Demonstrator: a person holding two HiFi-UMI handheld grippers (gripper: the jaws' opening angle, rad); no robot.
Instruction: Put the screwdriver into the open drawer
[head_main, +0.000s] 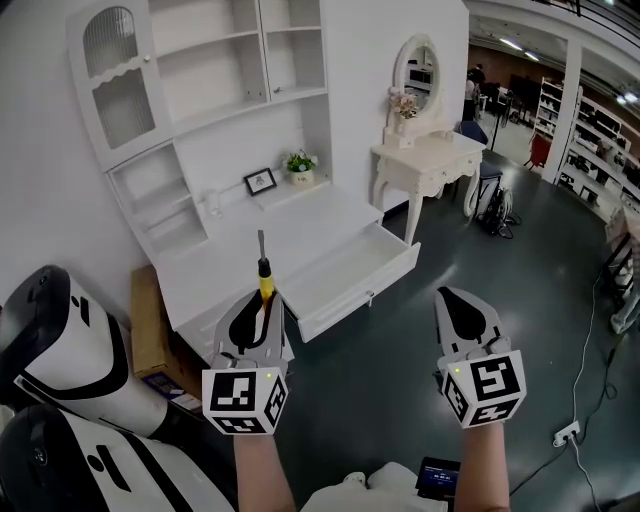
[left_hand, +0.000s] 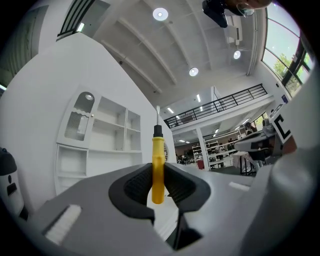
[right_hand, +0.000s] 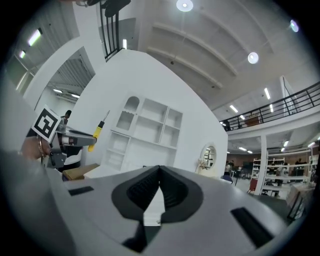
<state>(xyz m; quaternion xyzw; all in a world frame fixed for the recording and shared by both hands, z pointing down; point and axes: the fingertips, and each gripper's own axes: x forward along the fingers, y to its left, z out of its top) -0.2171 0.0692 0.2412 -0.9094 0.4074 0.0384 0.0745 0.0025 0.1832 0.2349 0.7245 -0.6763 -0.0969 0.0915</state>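
1. The left gripper (head_main: 262, 303) sits low and left of centre in the head view, clenched on the screwdriver (head_main: 264, 272). In the left gripper view its two dark pads press on either side of the yellow handle.
2. The screwdriver stands nearly upright in that grip. The yellow handle is between the jaws, with a black collar above it and a thin metal shaft pointing up toward the desk (head_main: 240, 255).
3. The right gripper (head_main: 453, 300) is at the lower right of the head view, well apart from the left one. Its jaws are closed tip to tip with nothing between them, which the right gripper view shows plainly.
4. The open drawer (head_main: 368, 287) juts out from the front of the white desk, just right of centre in the head view. It lies beyond the screwdriver and a little to its right. The drawer's white inside shows, and the screwdriver is not in it.
5. A small picture frame (head_main: 260, 181) and a potted plant (head_main: 300, 165) sit at the back of the desk. White shelves (head_main: 230, 70) fill the upper left of the frame above them.
6. A white dressing table (head_main: 428, 160) with an oval mirror stands at the upper right.
7. A cardboard box (head_main: 148, 330) rests on the floor left of the desk.
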